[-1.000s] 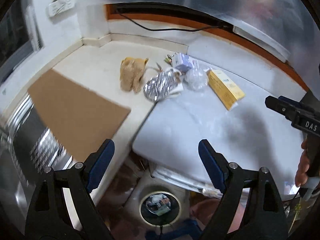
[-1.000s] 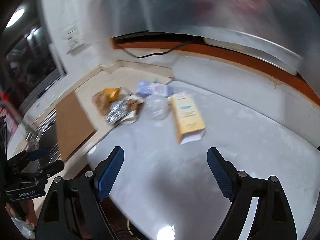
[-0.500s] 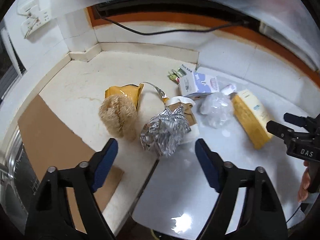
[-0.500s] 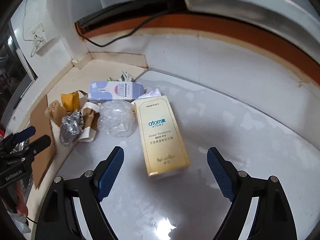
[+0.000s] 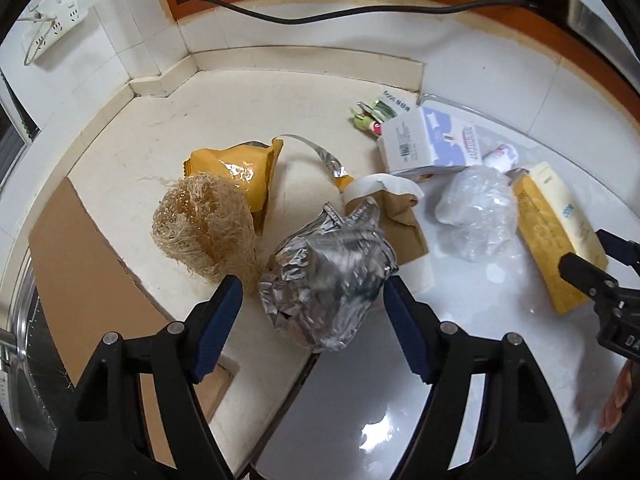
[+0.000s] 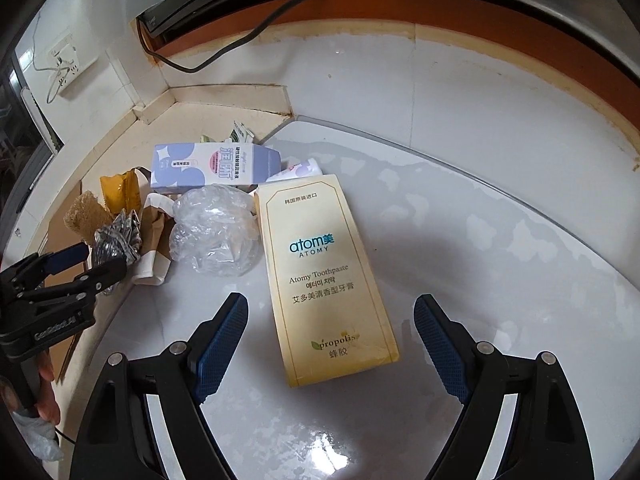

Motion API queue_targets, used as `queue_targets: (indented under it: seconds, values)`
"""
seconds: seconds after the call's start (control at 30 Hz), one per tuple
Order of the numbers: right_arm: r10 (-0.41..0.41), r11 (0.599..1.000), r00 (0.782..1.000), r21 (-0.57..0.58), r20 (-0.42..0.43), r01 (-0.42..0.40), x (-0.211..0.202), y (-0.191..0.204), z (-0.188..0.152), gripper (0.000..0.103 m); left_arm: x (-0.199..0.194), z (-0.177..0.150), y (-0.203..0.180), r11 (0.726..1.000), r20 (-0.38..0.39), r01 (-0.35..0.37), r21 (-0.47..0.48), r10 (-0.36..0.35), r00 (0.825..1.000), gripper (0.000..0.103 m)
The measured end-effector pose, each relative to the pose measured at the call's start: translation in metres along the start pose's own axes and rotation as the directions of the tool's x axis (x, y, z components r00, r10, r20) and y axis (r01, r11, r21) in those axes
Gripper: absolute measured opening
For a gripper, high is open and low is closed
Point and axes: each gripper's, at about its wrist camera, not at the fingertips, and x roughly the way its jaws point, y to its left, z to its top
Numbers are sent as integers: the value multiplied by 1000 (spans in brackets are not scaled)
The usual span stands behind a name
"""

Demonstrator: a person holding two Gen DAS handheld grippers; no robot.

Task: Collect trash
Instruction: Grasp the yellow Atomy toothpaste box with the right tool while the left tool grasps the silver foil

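Observation:
A heap of trash lies on the counter. My left gripper (image 5: 312, 304) is open, its jaws on either side of a crumpled foil ball (image 5: 328, 276), not closed on it. Around the ball lie a straw-like fibre clump (image 5: 204, 228), a yellow snack bag (image 5: 240, 176), a brown paper cup (image 5: 396, 216), a clear plastic wad (image 5: 476, 216) and a purple-white carton (image 5: 428, 144). My right gripper (image 6: 330, 324) is open, its jaws straddling the near end of a yellow toothpaste box (image 6: 324, 276). The foil ball (image 6: 118, 236) and left gripper (image 6: 80, 268) show at the left.
A brown cardboard sheet (image 5: 88, 280) lies at the left by a metal rack. The white glossy surface (image 6: 480, 280) stretches to the right. A black cable (image 5: 320, 16) runs along the back wall. A small green wrapper (image 5: 372, 114) lies near the corner.
Both grippers have moved forward and down toward the trash. The left now frames the foil ball and the right now frames the toothpaste box. Both stay open.

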Motion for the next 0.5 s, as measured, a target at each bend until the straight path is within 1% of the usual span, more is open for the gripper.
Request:
queue_targets:
  seconds: [0.13,0.17,0.2,0.23,0.3,0.33,0.5]
  values:
    - [2,1000,1000,-1,-2,-2,1,0,-1,86,9,0,-2,1000,-10,-13,12,13,1000,71]
    - [2,1000,1000,-1,-4,-2,2,0,-2,85,10,0,-4,1000,-5,-13,15,13,1000,69]
    - [3,1000,1000,-2,-3,-3,4,1,-3,80,9,0,-5,1000,3,-11,17,11,1000,65]
    - [5,1000,1000,-3,-7,-5,4,2,-3,77,8,1,-6,1000,6,-3,19,3,1000,55]
    - [9,1000,1000,-3,-20,-9,7,2,-5,60,5,1,-9,999,22,-12,36,12,1000,50]
    - [9,1000,1000,-3,-27,-9,9,3,-6,56,2,1,-12,999,37,-17,49,15,999,42]
    - [-2,1000,1000,-5,-7,2,3,5,-13,54,-7,-3,-11,999,50,-13,35,11,999,42]
